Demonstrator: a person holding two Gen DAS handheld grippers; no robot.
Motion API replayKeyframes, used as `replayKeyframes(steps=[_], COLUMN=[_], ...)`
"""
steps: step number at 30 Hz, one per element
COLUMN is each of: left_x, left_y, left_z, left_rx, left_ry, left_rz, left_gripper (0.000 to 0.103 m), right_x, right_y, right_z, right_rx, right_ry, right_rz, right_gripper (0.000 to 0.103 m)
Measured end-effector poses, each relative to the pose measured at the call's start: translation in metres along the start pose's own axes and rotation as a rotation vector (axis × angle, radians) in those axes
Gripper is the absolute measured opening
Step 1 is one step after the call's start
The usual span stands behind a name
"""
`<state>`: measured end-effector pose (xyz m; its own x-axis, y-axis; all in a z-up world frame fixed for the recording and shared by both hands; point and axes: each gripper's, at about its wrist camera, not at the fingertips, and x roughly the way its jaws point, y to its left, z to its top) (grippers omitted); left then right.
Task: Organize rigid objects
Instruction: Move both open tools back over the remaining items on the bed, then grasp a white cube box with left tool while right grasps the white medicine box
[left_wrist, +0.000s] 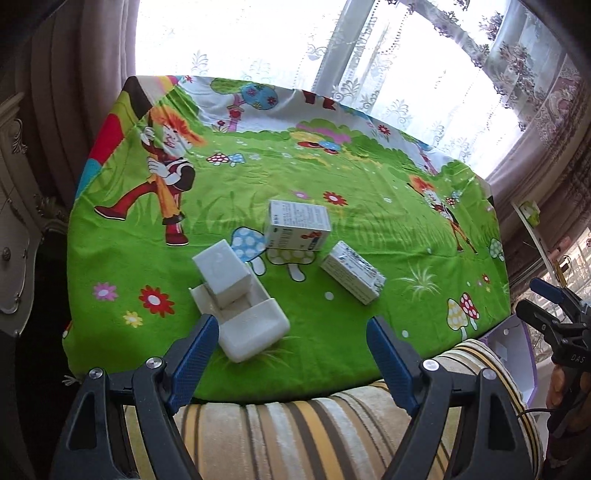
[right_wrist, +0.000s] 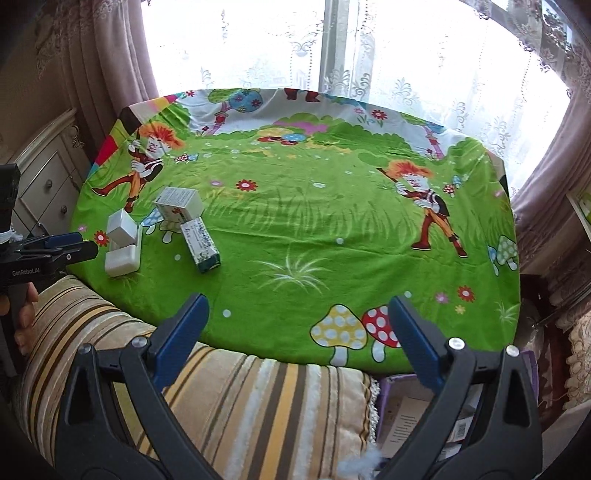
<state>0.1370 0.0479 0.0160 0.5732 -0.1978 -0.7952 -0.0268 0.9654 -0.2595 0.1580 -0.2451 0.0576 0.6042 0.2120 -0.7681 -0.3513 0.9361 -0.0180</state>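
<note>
left wrist view: left gripper (left_wrist: 288, 354) wide and empty over table edge (left_wrist: 258, 397), right gripper (right_wrist: 299, 332) likewise.

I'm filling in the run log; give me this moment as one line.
left gripper: open, empty | right gripper: open, empty | white box, tray, two cartons: on table, untouched

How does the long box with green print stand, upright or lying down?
Lying down. The long box with green print rests on a long side on the green tablecloth, beside the white boxes, with nothing propping it.
</note>
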Motion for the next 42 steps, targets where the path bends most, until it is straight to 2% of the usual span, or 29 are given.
replayKeyframes(steps=[5, 10, 13, 22, 26, 32, 34, 38, 42], left_x=[0.013, 0.03, 0.04, 0.064, 0.07, 0.081, 0.082, 0.078, 0.072], left_y=[0.021, 0.04, 0.05, 0.056, 0.057, 0.055, 0.054, 0.052, 0.051], left_z=[0.008, 0.019, 0.025, 0.038, 0.041, 0.041, 0.041, 0.04, 0.039], left_rx=[-0.046, -0.164, -0.245, -0.307, -0.32, -0.312, -0.308, -0.299, -0.301], left_ry=[0.036, 0.092, 0.123, 0.155, 0.16, 0.176, 0.172, 0.153, 0.131], left_rz=[0.007, 0.011, 0.009, 0.038, 0.048, 0.068, 0.071, 0.075, 0.074], left_gripper=[0.082, 0.08, 0.075, 0.068, 0.066, 0.045, 0.044, 0.043, 0.041], right_x=[0.023, 0.048, 0.064, 0.113, 0.135, 0.16, 0.167, 0.175, 0.176], right_y=[0.026, 0.052, 0.065, 0.092, 0.098, 0.105, 0.105, 0.106, 0.104], right_z=[0.015, 0.026, 0.033, 0.046, 0.047, 0.045, 0.044, 0.043, 0.042], right_rx=[-0.057, -0.129, -0.161, -0.255, -0.27, -0.278, -0.273, -0.258, -0.238], right_ry=[0.035, 0.076, 0.103, 0.182, 0.22, 0.26, 0.269, 0.289, 0.286], right_rz=[0.045, 0.071, 0.087, 0.124, 0.132, 0.151, 0.15, 0.177, 0.197], right_gripper=[0.099, 0.099, 0.099, 0.096, 0.089, 0.076, 0.073, 0.045, 0.039])
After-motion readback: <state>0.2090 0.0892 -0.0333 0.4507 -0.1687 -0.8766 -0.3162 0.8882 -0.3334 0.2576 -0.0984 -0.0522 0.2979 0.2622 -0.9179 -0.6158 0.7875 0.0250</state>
